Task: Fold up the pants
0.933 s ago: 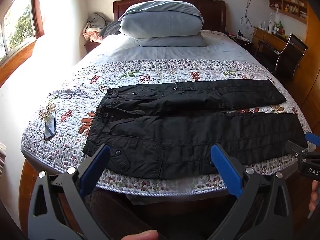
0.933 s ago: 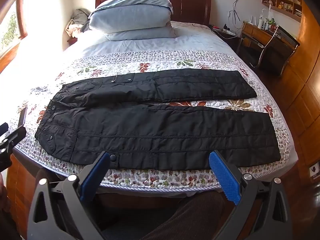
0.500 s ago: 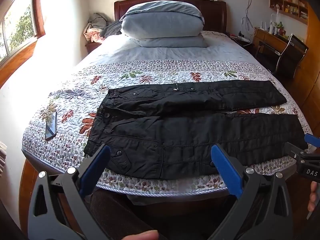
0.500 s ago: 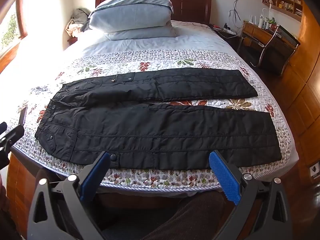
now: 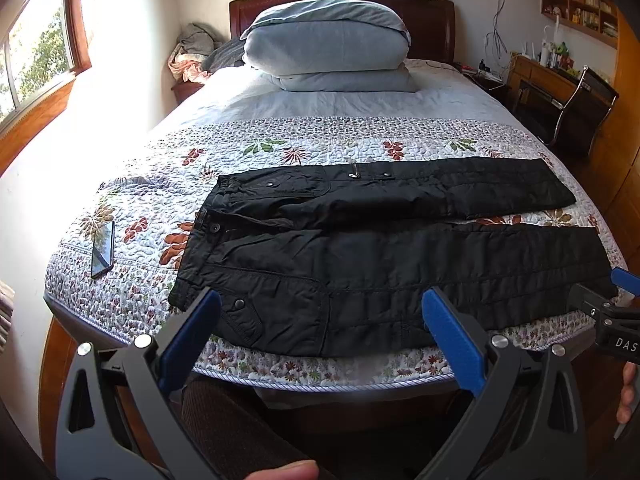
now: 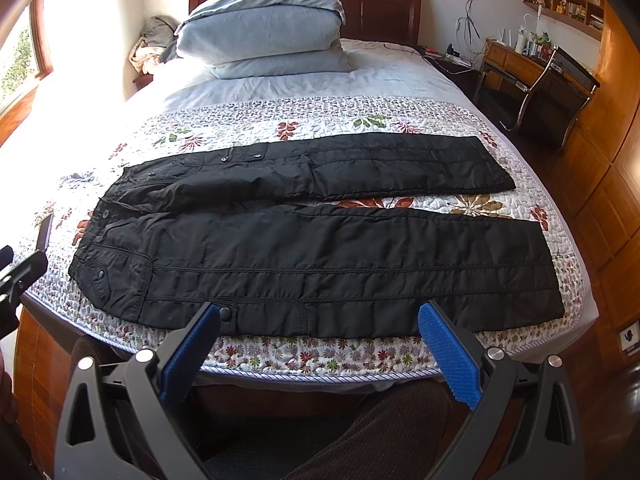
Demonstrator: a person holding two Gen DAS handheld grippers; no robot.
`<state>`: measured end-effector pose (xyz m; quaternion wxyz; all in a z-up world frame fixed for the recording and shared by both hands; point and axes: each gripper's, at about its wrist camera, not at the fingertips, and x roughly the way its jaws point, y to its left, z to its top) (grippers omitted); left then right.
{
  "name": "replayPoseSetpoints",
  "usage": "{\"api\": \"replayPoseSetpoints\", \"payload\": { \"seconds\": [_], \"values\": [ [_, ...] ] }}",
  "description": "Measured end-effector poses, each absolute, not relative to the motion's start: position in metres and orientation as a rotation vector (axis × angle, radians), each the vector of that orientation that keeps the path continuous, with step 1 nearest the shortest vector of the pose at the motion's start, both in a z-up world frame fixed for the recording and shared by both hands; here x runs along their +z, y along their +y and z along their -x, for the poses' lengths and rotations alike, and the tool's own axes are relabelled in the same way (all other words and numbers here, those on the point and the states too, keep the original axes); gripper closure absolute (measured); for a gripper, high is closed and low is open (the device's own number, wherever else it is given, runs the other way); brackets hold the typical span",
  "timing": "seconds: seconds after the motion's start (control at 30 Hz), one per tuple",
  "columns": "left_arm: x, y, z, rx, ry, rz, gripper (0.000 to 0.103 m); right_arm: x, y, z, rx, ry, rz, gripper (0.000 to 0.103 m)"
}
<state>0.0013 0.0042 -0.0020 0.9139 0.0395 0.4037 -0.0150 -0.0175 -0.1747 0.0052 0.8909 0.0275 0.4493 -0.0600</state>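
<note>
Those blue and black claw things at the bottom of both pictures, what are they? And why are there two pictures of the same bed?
They are hand-held grabbers, one in each of a person's hands, each with a small camera on it. One picture looks out from the left gripper, the other from the right gripper. Both stand wide open and hold nothing. Black pants lie flat on the flowery bedspread, legs apart, waist toward the window side. A phone lies beside the waist. Pillows are stacked at the headboard.

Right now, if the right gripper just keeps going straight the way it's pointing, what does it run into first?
Probably the black pants: the open right gripper aims over the bed's near edge at the closer leg, though depth is unclear.
</note>
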Motion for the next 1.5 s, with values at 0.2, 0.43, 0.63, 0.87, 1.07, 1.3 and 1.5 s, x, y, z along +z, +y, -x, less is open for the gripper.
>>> {"api": "replayPoseSetpoints", "payload": {
  "seconds": [0.2,0.43,0.63,0.87,1.07,1.3,1.5],
  "values": [
    [-0.002,0.004,-0.002,-0.031,0.833,-0.082,0.003,0.004,-0.176,0.016,-0.121,0.936,-0.059,0.003],
    [-0.002,0.005,-0.002,-0.032,0.832,-0.082,0.003,0.002,-0.174,0.016,-0.121,0.938,-0.057,0.003],
    [-0.003,0.005,-0.002,-0.030,0.831,-0.084,0.003,0.001,-0.175,0.016,-0.122,0.939,-0.059,0.003],
    [-0.004,0.005,-0.002,-0.029,0.833,-0.085,0.003,-0.001,-0.175,0.017,-0.118,0.941,-0.055,0.003],
    [-0.006,0.004,-0.003,-0.027,0.830,-0.094,0.002,-0.001,-0.173,0.016,-0.117,0.943,-0.048,0.003],
    [-0.008,0.004,-0.003,-0.024,0.834,-0.095,0.003,-0.003,-0.173,0.015,-0.112,0.944,-0.056,0.003],
    [-0.009,0.003,-0.004,-0.024,0.836,-0.097,0.003,-0.006,-0.172,0.012,-0.108,0.952,-0.054,0.003]
  ]
}}
